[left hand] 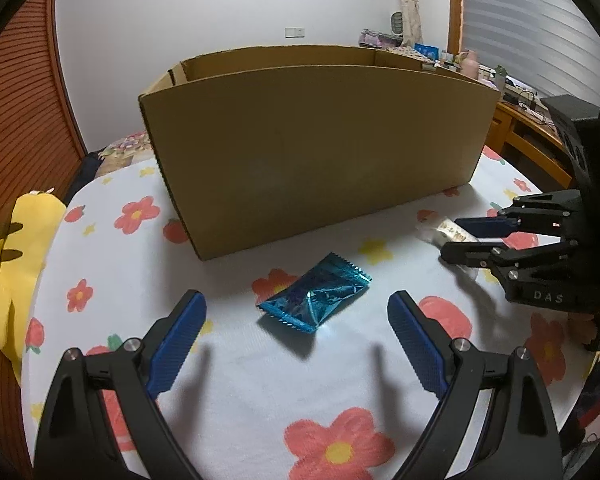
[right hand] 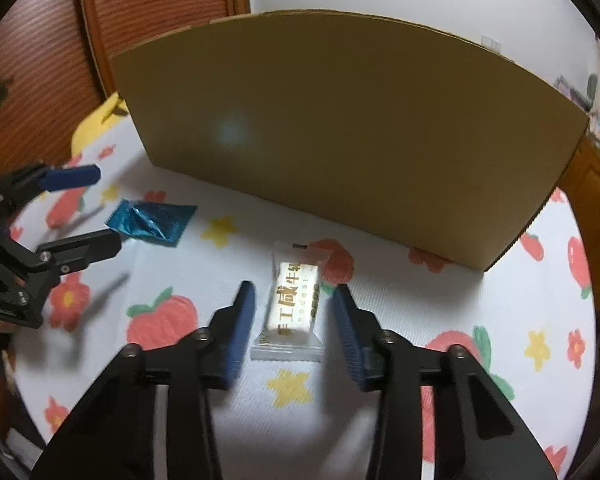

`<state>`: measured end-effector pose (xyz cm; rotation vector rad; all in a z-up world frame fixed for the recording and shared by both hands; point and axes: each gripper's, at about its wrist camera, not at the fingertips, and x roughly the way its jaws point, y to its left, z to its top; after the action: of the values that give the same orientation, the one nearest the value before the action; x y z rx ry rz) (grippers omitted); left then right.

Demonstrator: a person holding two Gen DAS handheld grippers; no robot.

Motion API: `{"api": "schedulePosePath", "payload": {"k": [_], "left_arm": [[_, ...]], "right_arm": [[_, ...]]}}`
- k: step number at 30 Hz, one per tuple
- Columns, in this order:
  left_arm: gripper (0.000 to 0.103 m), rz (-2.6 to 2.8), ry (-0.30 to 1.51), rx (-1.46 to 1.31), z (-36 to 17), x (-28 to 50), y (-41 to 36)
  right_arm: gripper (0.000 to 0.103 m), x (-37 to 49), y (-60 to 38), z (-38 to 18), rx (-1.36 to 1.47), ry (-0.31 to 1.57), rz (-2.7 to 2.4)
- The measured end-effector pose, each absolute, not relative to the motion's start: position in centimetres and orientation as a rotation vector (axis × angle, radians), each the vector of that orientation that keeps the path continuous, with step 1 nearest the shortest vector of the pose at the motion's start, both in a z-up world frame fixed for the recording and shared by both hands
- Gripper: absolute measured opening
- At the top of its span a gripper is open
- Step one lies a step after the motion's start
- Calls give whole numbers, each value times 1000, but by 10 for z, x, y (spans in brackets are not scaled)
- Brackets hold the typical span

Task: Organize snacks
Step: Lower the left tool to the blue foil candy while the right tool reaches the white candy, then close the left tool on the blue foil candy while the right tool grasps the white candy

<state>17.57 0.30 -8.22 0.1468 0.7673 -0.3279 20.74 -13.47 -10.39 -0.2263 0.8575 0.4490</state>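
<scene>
We see two wrapped snacks lying on the flowered cloth (left hand: 228,380) in front of the cardboard box (left hand: 316,148), each paired with its own gripper. The white nougat bar (right hand: 294,304) lies directly ahead of the right gripper (right hand: 294,312), its long axis running along the line the gripper points, so that the bar sits lengthwise in the gap. The right fingers (right hand: 240,320) flank its two long sides at a narrow spread; a sliver of cloth shows on each side, and we judge that the pads are not yet pressing the wrapper. The blue foil packet (left hand: 314,300) lies ahead of the left gripper (left hand: 296,312), roughly midway between its fingers (left hand: 180,336), which stand wide apart and clear of it. The packet's long axis runs diagonally across that gap, not along it. The right hand is the nearer to the nougat, the left to the blue packet; the two snacks lie well apart. The box stands just beyond both, its open top facing upward.
</scene>
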Motion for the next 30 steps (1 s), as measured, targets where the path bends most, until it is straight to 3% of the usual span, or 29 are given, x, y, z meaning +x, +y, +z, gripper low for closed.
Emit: {"api": "schedulePosePath", "payload": {"k": [2,10,18,24,30], "left_arm": [[93,-330,768,162,-82,176,1],[91,-374,799,222,-85,177,-9],[63,-405,859,277,-90,188,-15],[53,-391,890,269,-93,196,-12],[52,-388,895,261,-93,200,-10]], "right_arm": [[21,207,-133,-103,-236,857,459],[20,178,-142,-94,-259,839,468],[20,162,-162,-98,-173,842,459],[20,155,-177,-101,-119,839,445],[20,154,-178,-102,-113,832,439]]}}
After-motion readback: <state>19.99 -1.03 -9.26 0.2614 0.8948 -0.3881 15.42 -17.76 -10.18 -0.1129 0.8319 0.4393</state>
